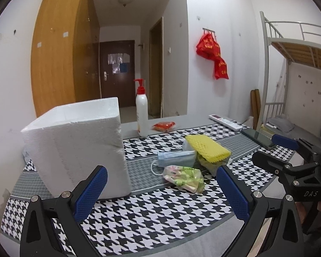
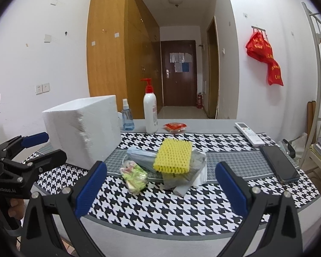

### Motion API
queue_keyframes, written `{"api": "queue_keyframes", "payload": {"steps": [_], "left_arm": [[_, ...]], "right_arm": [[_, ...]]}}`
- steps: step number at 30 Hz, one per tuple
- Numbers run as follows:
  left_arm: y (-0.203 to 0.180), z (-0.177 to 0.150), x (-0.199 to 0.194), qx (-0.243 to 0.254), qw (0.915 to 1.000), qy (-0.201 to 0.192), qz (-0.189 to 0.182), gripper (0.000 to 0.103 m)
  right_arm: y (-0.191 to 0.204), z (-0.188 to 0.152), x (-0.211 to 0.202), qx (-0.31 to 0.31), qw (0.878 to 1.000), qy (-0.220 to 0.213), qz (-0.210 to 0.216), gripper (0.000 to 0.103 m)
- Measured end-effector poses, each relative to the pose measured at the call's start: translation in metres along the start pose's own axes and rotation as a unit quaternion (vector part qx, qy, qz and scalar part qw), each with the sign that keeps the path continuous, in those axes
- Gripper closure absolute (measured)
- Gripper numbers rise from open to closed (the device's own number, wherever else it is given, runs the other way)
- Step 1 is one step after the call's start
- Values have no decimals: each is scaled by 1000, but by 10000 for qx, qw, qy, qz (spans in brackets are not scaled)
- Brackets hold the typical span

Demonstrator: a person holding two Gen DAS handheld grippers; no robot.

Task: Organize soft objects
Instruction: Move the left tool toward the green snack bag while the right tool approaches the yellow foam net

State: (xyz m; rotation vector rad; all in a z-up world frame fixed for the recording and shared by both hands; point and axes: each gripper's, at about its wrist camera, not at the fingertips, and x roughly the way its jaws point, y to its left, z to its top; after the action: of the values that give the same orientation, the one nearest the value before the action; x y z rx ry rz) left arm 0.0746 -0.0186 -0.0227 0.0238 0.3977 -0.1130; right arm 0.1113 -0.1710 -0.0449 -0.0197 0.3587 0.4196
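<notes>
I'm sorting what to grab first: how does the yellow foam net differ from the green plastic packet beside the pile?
The yellow foam net is plain yellow with a holed mesh; the green plastic packet is clear, glossy, printed green and pink. The net lies on top of the pile, over a grey bag; the packet lies on the tablecloth at the pile's left edge. The net looks larger. Neither is held by a gripper.

Left gripper (image 1: 160, 189): black plastic frame w/ two angled arms, each ending in a blue textured pad; silver round screws at the arm joints. Seen from the right wrist view, its side reads "GenRobot.AI" in pale letters, w/ a black trigger handle below. Right gripper (image 2: 160, 185): same build, black arms, blue ribbed pads, silver screws; its side shows "DAS" in the left wrist view.
</notes>
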Motion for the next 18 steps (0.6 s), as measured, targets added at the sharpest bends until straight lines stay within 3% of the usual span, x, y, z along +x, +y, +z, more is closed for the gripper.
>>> {"api": "queue_keyframes", "payload": {"steps": [18], "left_arm": [[-14, -4, 48, 288, 9974, 574, -313, 1]], "right_arm": [[-22, -3, 36, 185, 9990, 400, 41, 1]]}}
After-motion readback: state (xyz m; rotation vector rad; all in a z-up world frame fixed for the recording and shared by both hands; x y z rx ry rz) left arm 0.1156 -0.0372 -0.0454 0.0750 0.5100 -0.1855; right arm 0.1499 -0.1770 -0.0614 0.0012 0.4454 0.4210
